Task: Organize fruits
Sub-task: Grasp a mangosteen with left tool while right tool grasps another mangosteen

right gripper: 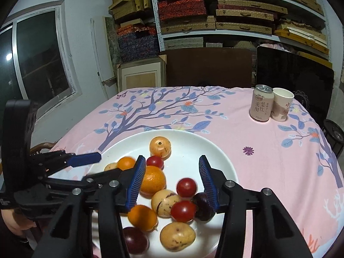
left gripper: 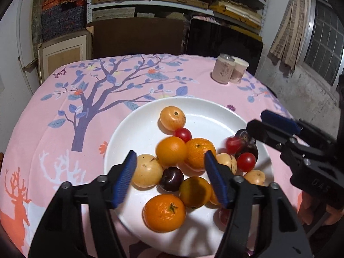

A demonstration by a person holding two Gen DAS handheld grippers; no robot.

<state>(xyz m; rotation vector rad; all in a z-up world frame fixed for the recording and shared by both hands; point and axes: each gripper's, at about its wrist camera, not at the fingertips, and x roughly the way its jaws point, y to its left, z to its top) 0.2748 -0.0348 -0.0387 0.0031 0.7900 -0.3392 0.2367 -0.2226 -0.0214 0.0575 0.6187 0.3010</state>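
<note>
Fruits piled on the white plate [left gripper: 133,129]; left gripper [left gripper: 169,178] and right gripper [right gripper: 169,182] are hovering over them, fingers parted, gripping nothing. Selecting looks to be the step in hand; next calls for settling on one piece, perhaps the orange [left gripper: 198,153], and closing gently. Plate's near rim is sitting cut off behind the grippers, and no sorting container is showing
</note>
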